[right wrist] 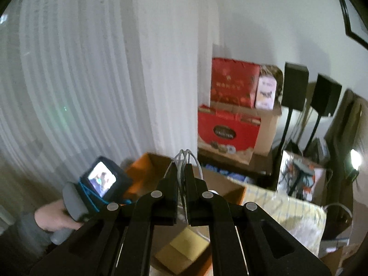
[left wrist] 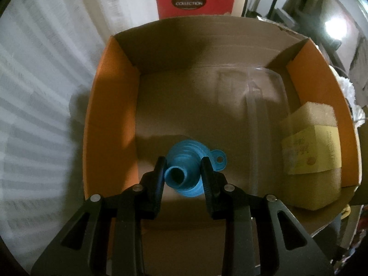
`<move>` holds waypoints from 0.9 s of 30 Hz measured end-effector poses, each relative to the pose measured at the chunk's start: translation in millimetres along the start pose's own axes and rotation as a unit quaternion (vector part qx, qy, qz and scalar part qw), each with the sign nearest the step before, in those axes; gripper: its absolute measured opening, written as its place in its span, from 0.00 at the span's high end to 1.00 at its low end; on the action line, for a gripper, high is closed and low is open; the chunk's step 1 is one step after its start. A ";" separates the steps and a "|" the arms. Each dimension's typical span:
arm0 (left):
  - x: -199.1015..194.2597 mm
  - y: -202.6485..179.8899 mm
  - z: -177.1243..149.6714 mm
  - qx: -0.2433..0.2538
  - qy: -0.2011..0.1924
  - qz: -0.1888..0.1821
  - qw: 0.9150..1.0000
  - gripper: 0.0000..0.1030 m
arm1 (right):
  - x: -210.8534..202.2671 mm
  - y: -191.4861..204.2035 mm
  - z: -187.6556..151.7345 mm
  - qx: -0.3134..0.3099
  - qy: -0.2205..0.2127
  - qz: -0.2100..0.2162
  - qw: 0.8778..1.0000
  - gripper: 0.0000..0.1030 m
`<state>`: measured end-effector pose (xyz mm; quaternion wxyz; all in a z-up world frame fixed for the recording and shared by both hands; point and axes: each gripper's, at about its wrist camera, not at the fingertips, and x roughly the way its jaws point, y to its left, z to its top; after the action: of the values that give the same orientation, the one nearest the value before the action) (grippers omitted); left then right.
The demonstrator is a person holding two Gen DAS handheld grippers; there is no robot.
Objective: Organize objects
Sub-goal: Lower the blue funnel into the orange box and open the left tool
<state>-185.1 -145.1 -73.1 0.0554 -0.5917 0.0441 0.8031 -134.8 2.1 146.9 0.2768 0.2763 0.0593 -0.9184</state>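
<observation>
In the left wrist view, my left gripper (left wrist: pixel 184 162) is shut on a blue collapsible funnel (left wrist: pixel 186 172), spout toward the camera, held over the inside of an open cardboard box (left wrist: pixel 110 105) with orange side walls. A clear glass jug (left wrist: pixel 255 115) and a yellow sponge pack (left wrist: pixel 310 151) stand in the box at the right. In the right wrist view, my right gripper (right wrist: pixel 183 168) is shut on a bundle of white cable (right wrist: pixel 184 158), held above the same box (right wrist: pixel 147 172). The left gripper's handle and camera (right wrist: pixel 101 184) show at lower left.
White curtains (right wrist: pixel 80 80) hang to the left. Red gift boxes (right wrist: pixel 227 133) are stacked on cartons behind the box. Two black speakers on stands (right wrist: pixel 296 87) and a bag of clutter (right wrist: pixel 299 174) stand at right. A yellow striped cloth (right wrist: pixel 287 214) lies beside the box.
</observation>
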 end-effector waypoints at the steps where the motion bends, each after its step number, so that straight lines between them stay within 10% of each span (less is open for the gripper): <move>1: -1.0 0.4 -0.3 -0.002 0.000 -0.002 1.000 0.59 | -2.6 2.9 6.6 -0.005 -0.005 0.000 1.000 0.96; 9: -33.6 13.4 -2.2 -0.029 -0.047 -0.014 0.998 0.32 | -15.5 9.8 29.3 -0.019 -0.027 0.001 0.999 0.96; 27: -80.4 27.5 -19.4 -0.051 -0.102 -0.023 0.993 0.22 | 25.0 29.7 11.8 -0.015 0.007 0.039 0.999 0.96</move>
<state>-147.0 -177.9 -1.9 0.0479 -0.5094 -0.0171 0.8590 -141.7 -37.8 144.6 0.3166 0.2810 0.0645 -0.9037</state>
